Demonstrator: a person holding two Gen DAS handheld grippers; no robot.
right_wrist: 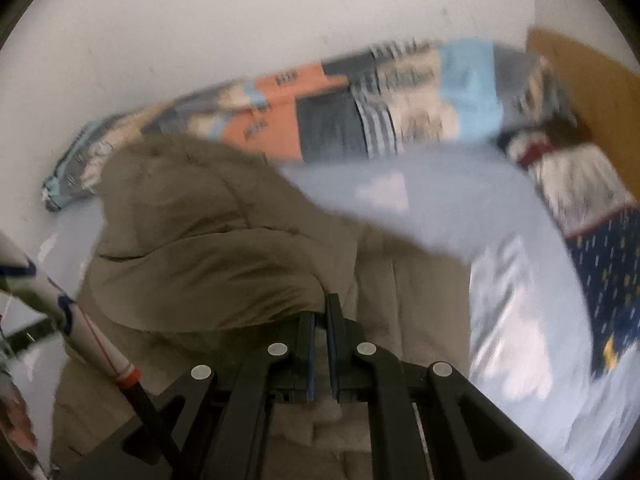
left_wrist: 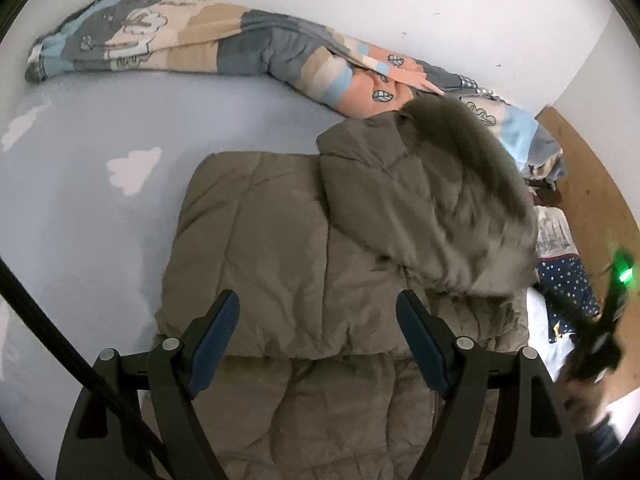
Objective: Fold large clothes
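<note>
You're looking at a bed (left_wrist: 80, 208) w/ pale blue sheet, white cloud prints. A plain white wall (left_wrist: 360, 8) is running behind it. A tan wooden board (left_wrist: 592, 184) is standing at the bed's end, rt side.

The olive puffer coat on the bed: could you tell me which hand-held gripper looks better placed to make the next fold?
Probably the right hand-held gripper: its jaws are shut on the olive puffer coat, a fold bunched ahead. The left hand-held gripper hangs open above it.

Bare bed sheet (left_wrist: 80, 208) lies open toward nine o'clock of the padded jacket (left_wrist: 280, 248); a rolled quilt (left_wrist: 208, 44) blocks twelve o'clock.
</note>
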